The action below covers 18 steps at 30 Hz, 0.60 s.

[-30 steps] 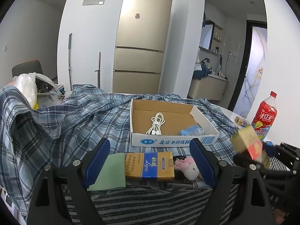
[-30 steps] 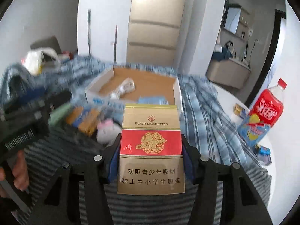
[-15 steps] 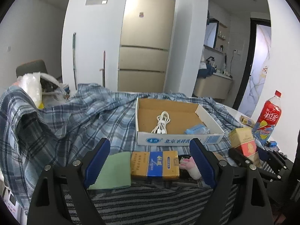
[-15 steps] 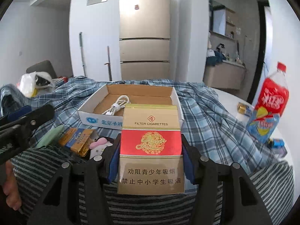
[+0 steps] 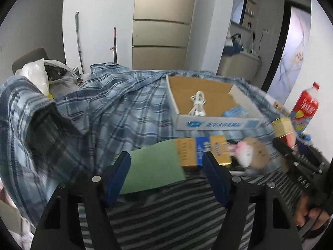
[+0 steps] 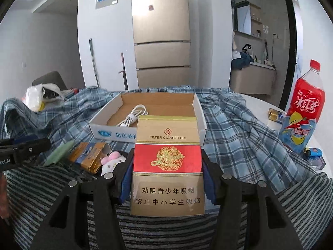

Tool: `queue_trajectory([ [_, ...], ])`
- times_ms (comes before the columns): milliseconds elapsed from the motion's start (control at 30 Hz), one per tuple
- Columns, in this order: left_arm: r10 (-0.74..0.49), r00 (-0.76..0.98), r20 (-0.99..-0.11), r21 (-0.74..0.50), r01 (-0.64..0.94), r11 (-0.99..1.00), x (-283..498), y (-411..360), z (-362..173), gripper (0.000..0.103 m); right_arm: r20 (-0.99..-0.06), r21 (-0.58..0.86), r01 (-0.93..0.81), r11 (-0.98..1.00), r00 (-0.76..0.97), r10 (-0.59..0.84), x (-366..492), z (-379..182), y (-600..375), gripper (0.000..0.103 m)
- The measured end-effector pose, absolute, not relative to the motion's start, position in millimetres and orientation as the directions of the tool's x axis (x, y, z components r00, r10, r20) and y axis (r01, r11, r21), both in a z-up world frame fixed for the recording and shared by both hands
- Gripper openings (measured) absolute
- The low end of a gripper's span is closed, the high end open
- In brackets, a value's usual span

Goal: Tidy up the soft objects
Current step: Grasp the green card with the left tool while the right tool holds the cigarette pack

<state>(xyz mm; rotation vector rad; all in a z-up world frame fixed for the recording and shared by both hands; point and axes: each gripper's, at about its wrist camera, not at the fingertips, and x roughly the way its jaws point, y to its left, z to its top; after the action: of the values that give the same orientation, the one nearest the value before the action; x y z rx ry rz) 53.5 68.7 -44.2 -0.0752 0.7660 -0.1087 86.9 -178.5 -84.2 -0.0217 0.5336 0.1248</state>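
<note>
In the left wrist view, the left gripper (image 5: 166,175) is seen with its jaws just narrowed yet spread, unpressed, about a flat green cloth (image 5: 154,169) lying on the striped fabric near the table's front edge. In the right wrist view, a red-and-gold cigarette pack (image 6: 168,162) is pinched upright by the right gripper (image 6: 167,177), before the open cardboard box (image 6: 145,112) on the blue plaid cloth (image 6: 235,137).

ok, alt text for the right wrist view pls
The right gripper clamps a red-and-gold cigarette pack upright above striped cloth. Behind it an open cardboard box holding a white cable sits on a plaid blanket; an iced-tea bottle stands right.
</note>
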Motion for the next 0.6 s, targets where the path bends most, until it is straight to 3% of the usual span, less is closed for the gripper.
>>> queue_trajectory([
  [167,-0.2,0.643,-0.739,-0.222,0.047,0.974,71.1,85.0,-50.7,0.074,-0.498,0.009,-0.13,0.991,0.859,0.117,82.4,-83.8,-177.6,0.055],
  [400,-0.116,0.563,-0.818,-0.115,0.037,0.993,87.6,58.9,-68.1,0.074,-0.496,0.028,-0.119,0.992,0.86,0.117,82.6,-83.3,-182.8,0.055],
  [600,0.148,0.608,-0.78,0.203,0.023,0.979,84.8,23.0,-74.8,0.074,-0.505,0.044,-0.114,0.992,0.854,0.121,84.0,-84.9,-185.7,0.055],
])
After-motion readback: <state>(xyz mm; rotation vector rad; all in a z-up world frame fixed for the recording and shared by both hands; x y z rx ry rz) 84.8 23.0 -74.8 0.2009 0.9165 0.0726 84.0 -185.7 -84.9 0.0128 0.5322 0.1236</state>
